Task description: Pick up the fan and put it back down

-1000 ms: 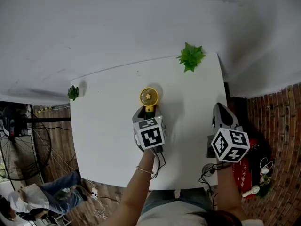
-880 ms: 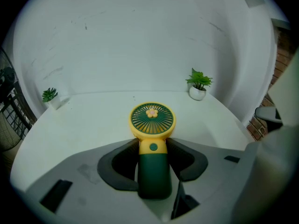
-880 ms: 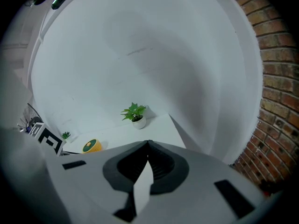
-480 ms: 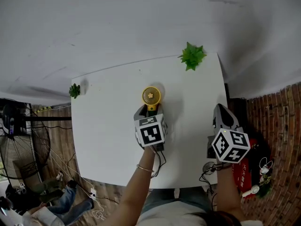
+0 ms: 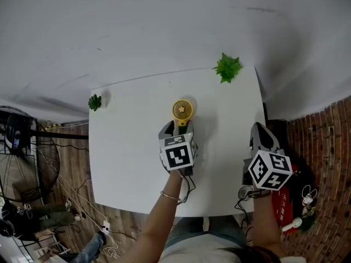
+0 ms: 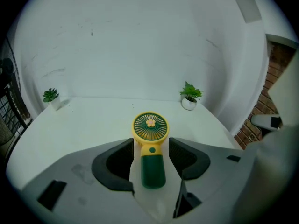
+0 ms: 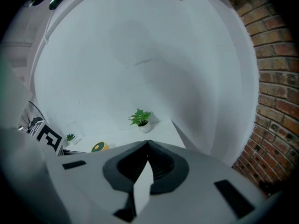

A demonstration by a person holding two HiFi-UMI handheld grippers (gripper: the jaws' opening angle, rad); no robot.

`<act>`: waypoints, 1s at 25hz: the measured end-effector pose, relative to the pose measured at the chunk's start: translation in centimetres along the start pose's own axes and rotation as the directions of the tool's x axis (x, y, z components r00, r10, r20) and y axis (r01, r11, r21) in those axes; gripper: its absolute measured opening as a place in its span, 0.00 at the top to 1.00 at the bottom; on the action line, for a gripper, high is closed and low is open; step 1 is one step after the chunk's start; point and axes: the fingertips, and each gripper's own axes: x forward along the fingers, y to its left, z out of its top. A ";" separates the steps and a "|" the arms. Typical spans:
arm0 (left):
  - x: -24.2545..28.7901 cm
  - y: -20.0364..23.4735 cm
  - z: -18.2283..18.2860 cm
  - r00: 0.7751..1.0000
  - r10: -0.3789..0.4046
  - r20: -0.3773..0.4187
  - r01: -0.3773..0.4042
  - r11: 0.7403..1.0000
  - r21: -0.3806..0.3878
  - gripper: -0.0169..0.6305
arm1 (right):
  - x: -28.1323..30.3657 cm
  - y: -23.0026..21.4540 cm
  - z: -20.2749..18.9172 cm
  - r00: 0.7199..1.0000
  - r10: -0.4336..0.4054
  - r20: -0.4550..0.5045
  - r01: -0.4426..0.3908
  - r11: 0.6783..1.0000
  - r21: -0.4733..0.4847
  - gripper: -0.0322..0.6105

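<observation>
Though the fan [image 6: 149,149] stands between them, left gripper's [image 6: 150,143] fingers [image 6: 116,164] have just opened wide.

I see the fan [image 5: 182,110] near the middle of the white bench [image 5: 126,147], a small hand-held one. Its round yellow head has a dark green grille with a little flower at the centre. Below that come a yellow neck with a green button and a dark green handle. It seems to stand on the handle's end, face towards me. The handle sits between the jaws of the left gripper [image 6: 150,143], which have just been opening, with a gap on either side.
</observation>
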 end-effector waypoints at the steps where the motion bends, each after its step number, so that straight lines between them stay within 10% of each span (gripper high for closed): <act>1: -0.5 0.0 0.2 1.000 0.000 0.007 0.000 1.000 0.002 0.63 | -0.3 0.2 0.2 1.000 0.002 0.005 -0.002 1.000 -0.002 0.95; 14: -11.9 2.7 6.4 0.968 0.017 0.249 -0.016 1.000 -0.009 0.68 | -5.6 4.4 5.7 0.988 0.059 0.146 -0.046 0.995 -0.091 0.95; 19: -19.1 4.2 10.0 0.916 0.044 0.399 -0.050 0.999 0.005 0.84 | -9.1 6.4 9.2 0.969 0.095 0.227 -0.066 0.989 -0.132 0.95; 25: -27.2 5.3 14.7 0.798 0.053 0.601 -0.076 0.997 0.013 0.94 | -12.8 9.4 14.3 0.927 0.157 0.341 -0.091 0.975 -0.202 0.95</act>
